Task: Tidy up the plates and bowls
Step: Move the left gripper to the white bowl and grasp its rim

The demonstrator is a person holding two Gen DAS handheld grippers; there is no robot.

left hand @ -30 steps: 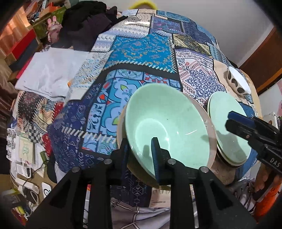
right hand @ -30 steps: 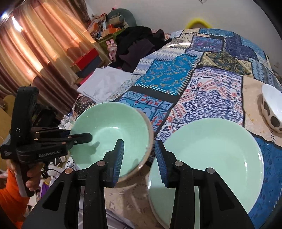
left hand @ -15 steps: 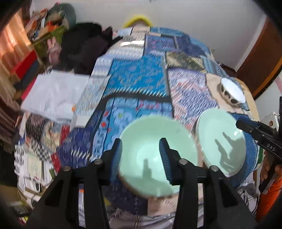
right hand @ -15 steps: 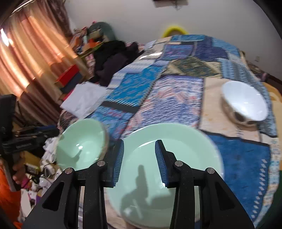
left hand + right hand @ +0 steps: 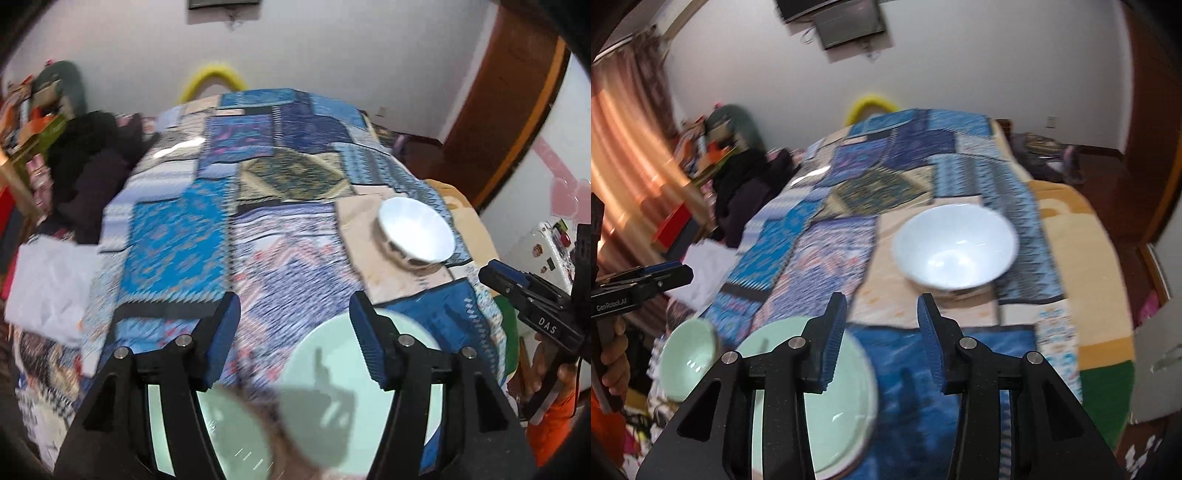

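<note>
My left gripper (image 5: 295, 332) hovers over the near end of the patchwork cloth (image 5: 177, 236), its jaws opening with nothing between them. The pale green bowl (image 5: 229, 443) sits low behind its left finger, with the pale green plate (image 5: 332, 347) under its right finger. A white bowl (image 5: 415, 234) stands farther off to the right. My right gripper (image 5: 882, 332) hangs above the cloth's blue patch; its jaws are opening slightly and hold nothing. From there the green plate (image 5: 812, 398) lies at lower left, the green bowl (image 5: 687, 365) beyond it, and the white bowl (image 5: 955, 247) just ahead.
Dark clothes (image 5: 92, 162) and white paper (image 5: 48, 291) lie along the left side of the cloth. A wooden door (image 5: 509, 92) stands at the right and curtains (image 5: 624, 155) hang at the left. A hand holds each gripper at the near edge.
The left gripper has let go of the green bowl's rim, opened wide and lifted away to the right. The right gripper has swung from the green bowl and plate toward the white bowl.
</note>
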